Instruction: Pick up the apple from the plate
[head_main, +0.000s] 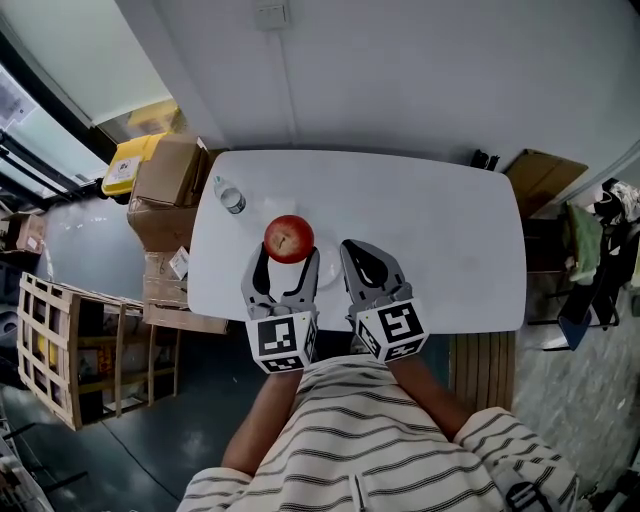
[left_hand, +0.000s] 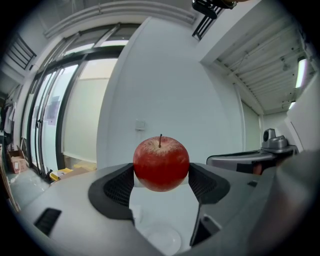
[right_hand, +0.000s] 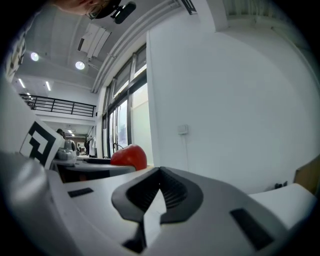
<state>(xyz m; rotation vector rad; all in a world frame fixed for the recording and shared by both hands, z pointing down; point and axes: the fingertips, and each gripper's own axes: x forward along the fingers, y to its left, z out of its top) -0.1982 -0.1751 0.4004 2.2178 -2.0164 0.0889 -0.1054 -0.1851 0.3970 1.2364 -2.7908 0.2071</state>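
A red apple (head_main: 289, 238) with a short stem is clamped between the two jaws of my left gripper (head_main: 288, 258), which is shut on it and holds it up above the white table (head_main: 440, 230). In the left gripper view the apple (left_hand: 161, 163) fills the gap between the black pads (left_hand: 119, 187), and a small white plate (left_hand: 161, 239) lies on the table below it. My right gripper (head_main: 358, 256) hovers just to the right, shut with nothing in it. The right gripper view shows its jaws (right_hand: 159, 192) pressed together and the apple (right_hand: 129, 156) off to the left.
A clear plastic bottle (head_main: 230, 196) stands near the table's far left corner. Cardboard boxes (head_main: 165, 178) and a yellow box (head_main: 124, 166) are stacked left of the table, with a wooden crate (head_main: 58, 350) nearer. A white wall rises behind the table.
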